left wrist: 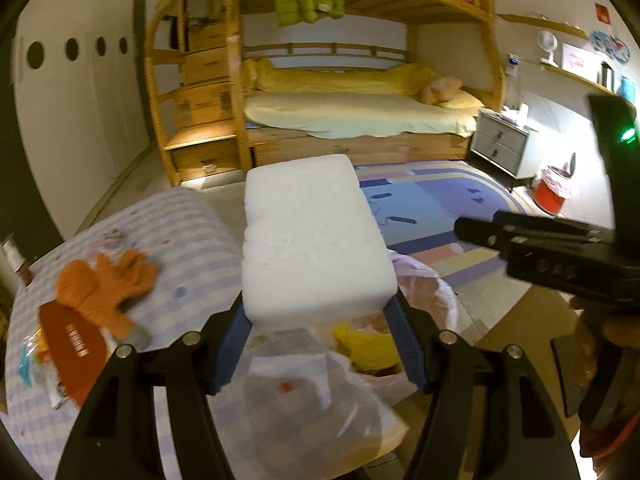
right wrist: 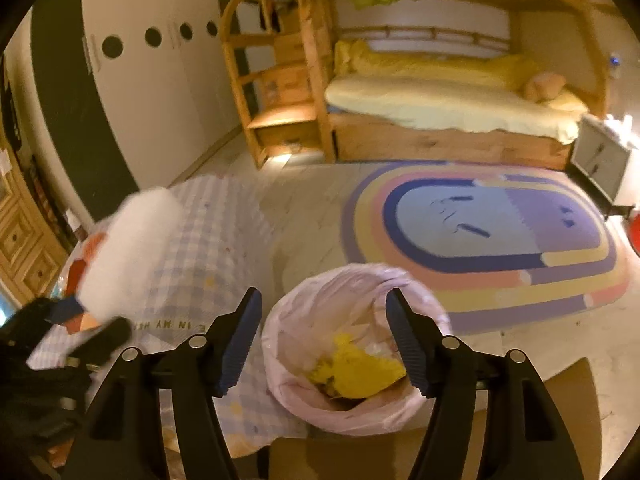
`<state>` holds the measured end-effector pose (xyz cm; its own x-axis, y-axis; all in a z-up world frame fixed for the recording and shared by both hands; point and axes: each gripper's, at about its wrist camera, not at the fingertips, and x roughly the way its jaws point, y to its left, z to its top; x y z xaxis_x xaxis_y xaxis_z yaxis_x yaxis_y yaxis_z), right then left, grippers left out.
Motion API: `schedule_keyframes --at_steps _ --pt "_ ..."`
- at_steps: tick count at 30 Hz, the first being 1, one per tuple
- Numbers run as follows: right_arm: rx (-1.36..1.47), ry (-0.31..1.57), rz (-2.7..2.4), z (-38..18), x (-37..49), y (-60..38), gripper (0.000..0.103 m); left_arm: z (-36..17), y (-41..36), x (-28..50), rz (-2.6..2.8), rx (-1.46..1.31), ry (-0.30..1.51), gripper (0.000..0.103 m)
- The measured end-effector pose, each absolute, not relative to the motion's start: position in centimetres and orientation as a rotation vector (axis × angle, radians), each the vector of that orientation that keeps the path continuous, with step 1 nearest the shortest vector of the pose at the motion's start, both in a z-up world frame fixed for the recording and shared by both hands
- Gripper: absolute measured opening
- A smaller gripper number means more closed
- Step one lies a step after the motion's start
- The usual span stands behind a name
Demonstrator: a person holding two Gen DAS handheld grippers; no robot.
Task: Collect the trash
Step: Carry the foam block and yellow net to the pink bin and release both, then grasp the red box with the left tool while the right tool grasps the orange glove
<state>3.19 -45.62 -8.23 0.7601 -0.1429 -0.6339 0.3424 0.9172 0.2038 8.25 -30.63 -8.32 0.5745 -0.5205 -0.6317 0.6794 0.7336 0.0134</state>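
Currently one white foam block (left wrist: 312, 236) sits clamped in the left jaws, right jaws wide over one lined bin (right wrist: 352, 360).

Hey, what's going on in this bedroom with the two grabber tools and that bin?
A person is clearing trash with a handheld gripper in each hand. The left gripper grips a white foam block between its fingers, beside the checked tablecloth. The right gripper is open and empty, above the lined trash bin, which already holds a crumpled yellow scrap. An orange glove and a red packet lie on the tablecloth.
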Motion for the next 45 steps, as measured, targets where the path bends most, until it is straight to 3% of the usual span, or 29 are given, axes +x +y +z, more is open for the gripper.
schedule_keyframes --at_steps 6,7,9,18,45 --pt "0.384 0.568 -0.318 -6.3 0.2 -48.1 0.068 -8.5 -34.9 8.7 -0.771 0.279 0.647 0.069" --pt "0.387 0.557 -0.325 -5.9 -0.1 -48.4 0.069 -8.5 -35.7 8.9 -0.782 0.274 0.652 0.073" --pt "0.379 0.542 -0.339 -5.5 -0.5 -48.8 0.07 -8.6 -36.5 9.2 -0.778 0.27 0.652 0.092" --pt "0.373 0.559 -0.323 -5.7 0.0 -47.9 0.07 -7.9 -32.6 10.2 -0.712 0.246 0.648 0.092" --pt "0.059 0.745 0.131 -7.7 14.3 -25.3 0.07 -8.2 -2.4 13.1 -0.114 0.079 0.723 0.094"
